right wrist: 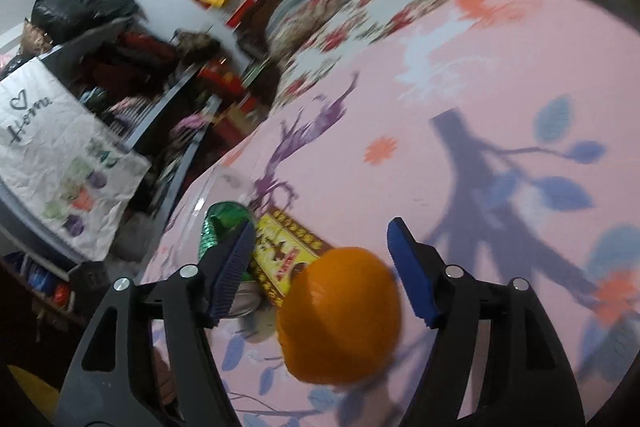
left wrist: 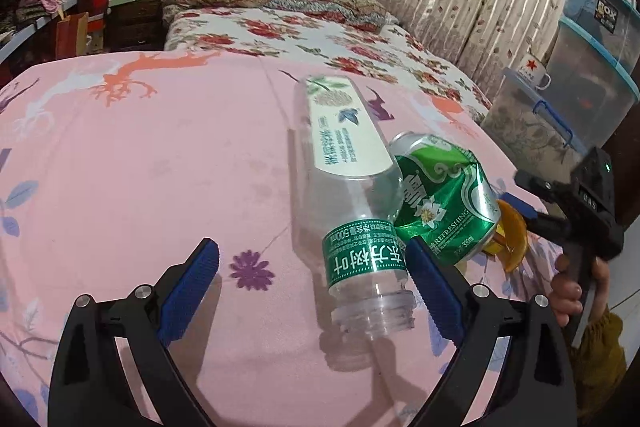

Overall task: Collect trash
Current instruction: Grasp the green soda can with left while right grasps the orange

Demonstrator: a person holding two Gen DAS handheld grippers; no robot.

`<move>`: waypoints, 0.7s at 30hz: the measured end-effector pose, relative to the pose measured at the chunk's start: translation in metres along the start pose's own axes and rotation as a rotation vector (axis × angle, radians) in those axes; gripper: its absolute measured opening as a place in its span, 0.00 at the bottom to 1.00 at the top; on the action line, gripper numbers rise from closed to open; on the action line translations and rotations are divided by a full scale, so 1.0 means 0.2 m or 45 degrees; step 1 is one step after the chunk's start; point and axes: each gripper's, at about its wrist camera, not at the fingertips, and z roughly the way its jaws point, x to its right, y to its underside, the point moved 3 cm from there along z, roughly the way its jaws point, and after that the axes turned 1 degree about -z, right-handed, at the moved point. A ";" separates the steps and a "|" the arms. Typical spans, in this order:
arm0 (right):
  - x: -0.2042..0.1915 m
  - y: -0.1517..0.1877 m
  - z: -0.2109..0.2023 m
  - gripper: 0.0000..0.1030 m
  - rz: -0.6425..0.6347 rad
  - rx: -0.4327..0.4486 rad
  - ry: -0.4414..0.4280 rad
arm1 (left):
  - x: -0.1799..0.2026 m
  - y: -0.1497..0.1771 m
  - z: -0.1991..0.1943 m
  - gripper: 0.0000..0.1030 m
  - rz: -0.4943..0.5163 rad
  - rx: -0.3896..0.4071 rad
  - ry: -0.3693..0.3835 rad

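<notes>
Two grippers work over a pink floral-print table cover (left wrist: 140,167), the biggest surface here, with a bed under a flowered quilt (left wrist: 304,39) beyond its far edge and stacked clear storage boxes (left wrist: 592,67) past its right edge. Largest trash item: an uncapped clear plastic bottle (left wrist: 344,187) lying on its side near the right half of the cover, open neck toward the near edge, white label up, green band near the neck. Touching its right side lies a crushed green can (left wrist: 444,199), also on its side. Next to the can toward the right edge sits a yellow printed packet (right wrist: 280,251), flat on the cover, partly under the can in the right wrist view. Orange peel (right wrist: 340,315), dome-shaped, lies just beside the packet near the cover's right edge. Left gripper (left wrist: 316,291) spread wide, blue pads apart; bottle neck lies between the fingers, close against the right pad, contact unclear, left pad well apart from it. Right gripper (right wrist: 320,267) also spread wide, not gripping; orange peel sits in the gap between its fingers, left finger overlapping the can in view. Right wrist view is motion-blurred, so fine detail is unclear.
</notes>
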 end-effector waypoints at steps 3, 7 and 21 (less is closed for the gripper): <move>-0.01 0.04 -0.09 0.74 -0.069 0.032 0.077 | -0.02 -0.01 -0.08 0.88 -0.026 0.029 -0.010; -0.05 0.09 -0.15 0.76 -0.143 0.040 0.130 | 0.04 -0.06 -0.22 0.87 -0.015 0.101 0.023; -0.16 0.25 -0.04 0.81 -0.333 -0.066 0.277 | 0.73 -0.17 0.26 0.91 0.344 -0.107 0.004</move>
